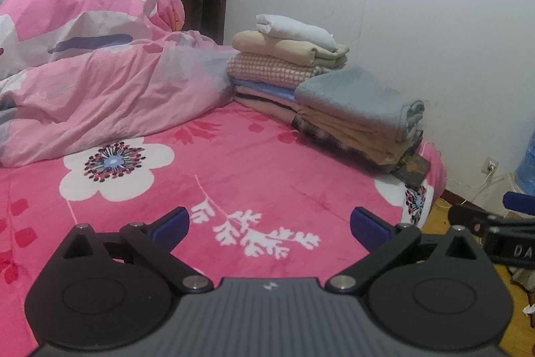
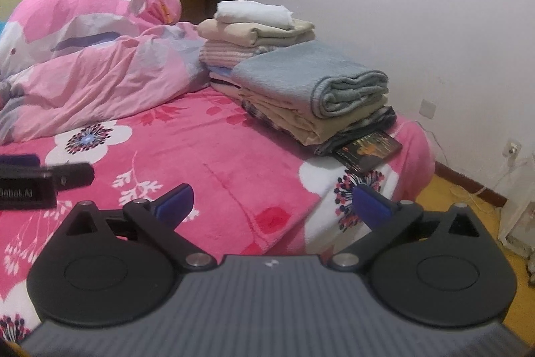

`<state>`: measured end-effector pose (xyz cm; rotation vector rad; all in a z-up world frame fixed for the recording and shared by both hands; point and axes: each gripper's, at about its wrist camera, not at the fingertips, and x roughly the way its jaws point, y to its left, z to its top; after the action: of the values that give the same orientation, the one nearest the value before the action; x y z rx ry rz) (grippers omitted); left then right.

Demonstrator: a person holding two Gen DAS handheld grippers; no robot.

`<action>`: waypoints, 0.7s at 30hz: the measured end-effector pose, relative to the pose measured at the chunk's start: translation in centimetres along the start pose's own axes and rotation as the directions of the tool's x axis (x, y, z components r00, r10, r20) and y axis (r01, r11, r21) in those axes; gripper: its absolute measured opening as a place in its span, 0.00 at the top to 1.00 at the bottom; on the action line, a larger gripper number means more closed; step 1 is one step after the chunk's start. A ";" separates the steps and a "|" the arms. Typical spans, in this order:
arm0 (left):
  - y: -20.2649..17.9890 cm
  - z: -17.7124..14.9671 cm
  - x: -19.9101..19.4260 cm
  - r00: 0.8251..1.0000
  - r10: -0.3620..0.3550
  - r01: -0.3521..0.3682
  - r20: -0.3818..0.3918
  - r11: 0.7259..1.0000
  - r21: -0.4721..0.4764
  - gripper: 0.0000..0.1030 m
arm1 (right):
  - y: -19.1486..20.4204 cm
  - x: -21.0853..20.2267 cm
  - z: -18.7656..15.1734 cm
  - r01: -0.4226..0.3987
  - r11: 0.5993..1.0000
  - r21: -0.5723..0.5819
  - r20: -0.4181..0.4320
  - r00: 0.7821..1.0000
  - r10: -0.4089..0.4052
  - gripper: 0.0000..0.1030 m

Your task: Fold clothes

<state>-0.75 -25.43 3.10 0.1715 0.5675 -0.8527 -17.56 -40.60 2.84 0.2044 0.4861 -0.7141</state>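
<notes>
Four blue fingers [image 1: 174, 223] spread wide; two folded stacks [image 2: 311, 96] behind.

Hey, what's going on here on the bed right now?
A person is folding clothes with two handheld grippers. Both the left gripper and the right gripper hang open and empty over the pink floral bedspread. Two stacks of folded clothes sit by the wall, a grey-blue towel topping the nearer one.

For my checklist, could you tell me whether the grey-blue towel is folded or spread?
Folded: the grey-blue towel shows stacked layers at its rolled edge.
</notes>
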 end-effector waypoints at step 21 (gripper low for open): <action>-3.5 -0.5 0.0 1.000 -0.013 0.013 -0.012 1.000 0.016 0.00 | -0.5 0.7 -0.8 0.223 0.974 0.034 -0.086 0.972 -0.219 0.01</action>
<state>-3.60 -27.59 2.99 0.1875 0.5732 -0.8695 -17.72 -41.09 1.84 0.2230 0.5770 -0.9379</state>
